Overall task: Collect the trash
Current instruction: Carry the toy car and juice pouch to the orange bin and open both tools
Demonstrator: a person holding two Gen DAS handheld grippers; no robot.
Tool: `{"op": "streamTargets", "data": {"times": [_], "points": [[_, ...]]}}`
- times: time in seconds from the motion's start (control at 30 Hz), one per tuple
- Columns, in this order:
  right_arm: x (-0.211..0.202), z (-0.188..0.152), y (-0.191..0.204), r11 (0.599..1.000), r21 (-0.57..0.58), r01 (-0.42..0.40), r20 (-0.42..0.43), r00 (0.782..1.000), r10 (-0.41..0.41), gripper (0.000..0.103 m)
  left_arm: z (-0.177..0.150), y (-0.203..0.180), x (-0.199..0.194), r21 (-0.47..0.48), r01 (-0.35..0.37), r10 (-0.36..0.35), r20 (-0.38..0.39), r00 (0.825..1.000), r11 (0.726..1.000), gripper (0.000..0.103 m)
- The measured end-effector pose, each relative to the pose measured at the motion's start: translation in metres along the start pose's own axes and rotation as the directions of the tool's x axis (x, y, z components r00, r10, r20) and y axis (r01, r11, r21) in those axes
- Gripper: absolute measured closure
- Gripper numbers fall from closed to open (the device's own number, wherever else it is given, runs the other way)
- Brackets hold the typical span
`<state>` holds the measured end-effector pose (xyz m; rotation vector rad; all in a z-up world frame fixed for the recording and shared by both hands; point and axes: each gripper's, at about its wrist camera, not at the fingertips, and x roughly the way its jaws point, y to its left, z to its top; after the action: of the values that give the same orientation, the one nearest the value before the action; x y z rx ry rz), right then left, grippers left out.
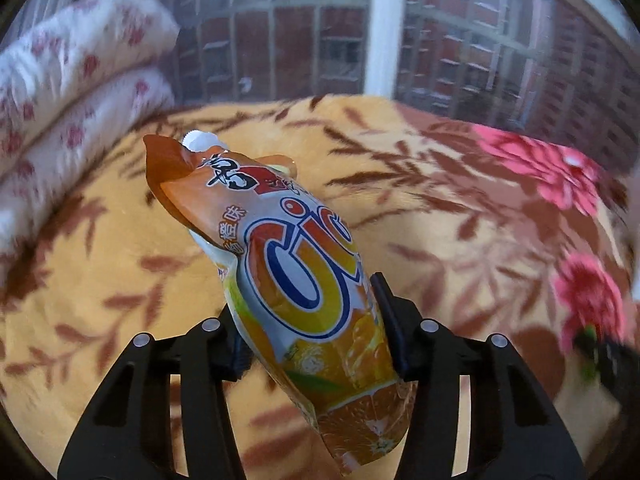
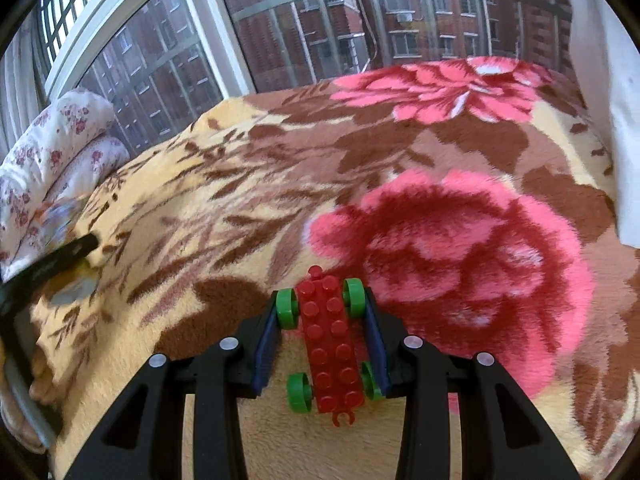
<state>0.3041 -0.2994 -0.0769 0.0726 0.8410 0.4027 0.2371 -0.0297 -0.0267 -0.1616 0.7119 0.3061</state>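
The left gripper (image 1: pixel 316 320) holds an orange snack pouch (image 1: pixel 296 276) between its jaws. The pads press on the lower half of the pouch from both sides, and its torn top end leans up and to the left, clear of the bed. No earlier picture is supplied, so only the clamped condition is stated here.

The right gripper (image 2: pixel 326 334) is closed on a red toy car (image 2: pixel 330 344) built from studded bricks with green wheels (image 2: pixel 288 310). The blue pads (image 2: pixel 266 350) bear against the wheels on each side. The car lies lengthwise between the jaws, studs facing the camera, just above the blanket.

Both grippers are positioned over a bed covered with a plush blanket (image 2: pixel 224 208), tan with brown leaves and large pink flowers (image 2: pixel 460 256). A folded white quilt with small red blossoms (image 1: pixel 72 80) sits at the left edge of the bed. Behind the bed is a window (image 2: pixel 304 20) showing brick apartment blocks.

In the right wrist view, the left gripper appears blurred at the left margin, near the quilt.
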Motion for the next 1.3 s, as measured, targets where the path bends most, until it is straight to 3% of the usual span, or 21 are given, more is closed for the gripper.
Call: {"op": "streamTargets", "data": {"times": [0.07, 0.2, 0.37, 0.5, 0.67, 0.8, 1.07, 1.2, 1.3], "points": [[-0.011, 0.003, 0.001, 0.999, 0.016, 0.033, 0.02, 0.999, -0.034, 0.064, -0.006, 0.004, -0.021, 0.031, 0.037, -0.038, 0.022, 0.999, 0.999, 0.053], [-0.037, 0.002, 0.008, 0.998, 0.062, 0.011, 0.037, 0.999, -0.014, 0.064, -0.012, 0.011, -0.049, 0.08, 0.097, -0.102, 0.049, 0.994, 0.992, 0.054], [-0.084, -0.012, 0.049, 1.0, 0.002, 0.021, 0.042, 0.999, -0.021, 0.064, -0.022, 0.021, -0.081, 0.143, 0.135, -0.144, 0.053, 0.988, 0.98, 0.054], [-0.132, -0.042, 0.083, 0.998, -0.053, -0.017, 0.065, 0.998, 0.021, 0.064, -0.05, 0.036, -0.131, 0.205, 0.205, -0.227, 0.088, 0.97, 0.957, 0.054], [-0.19, -0.108, 0.121, 0.993, -0.103, -0.061, 0.081, 0.994, 0.07, 0.064, -0.1, 0.051, -0.187, 0.319, 0.238, -0.287, 0.116, 0.951, 0.917, 0.054], [-0.218, -0.15, 0.14, 0.987, -0.136, -0.083, 0.083, 0.992, 0.095, 0.064, -0.142, 0.065, -0.219, 0.37, 0.281, -0.334, 0.086, 0.939, 0.885, 0.054], [-0.252, -0.215, 0.164, 0.979, -0.162, -0.122, 0.056, 0.99, 0.133, 0.064, -0.213, 0.082, -0.248, 0.44, 0.306, -0.348, 0.016, 0.937, 0.844, 0.054], [-0.246, -0.252, 0.171, 0.978, -0.181, -0.103, 0.003, 0.994, 0.106, 0.064, -0.252, 0.081, -0.242, 0.469, 0.353, -0.35, -0.097, 0.932, 0.81, 0.054], [-0.223, -0.285, 0.171, 0.98, -0.165, -0.114, -0.084, 0.991, 0.101, 0.064, -0.284, 0.075, -0.22, 0.472, 0.39, -0.322, -0.221, 0.921, 0.791, 0.054]]}}
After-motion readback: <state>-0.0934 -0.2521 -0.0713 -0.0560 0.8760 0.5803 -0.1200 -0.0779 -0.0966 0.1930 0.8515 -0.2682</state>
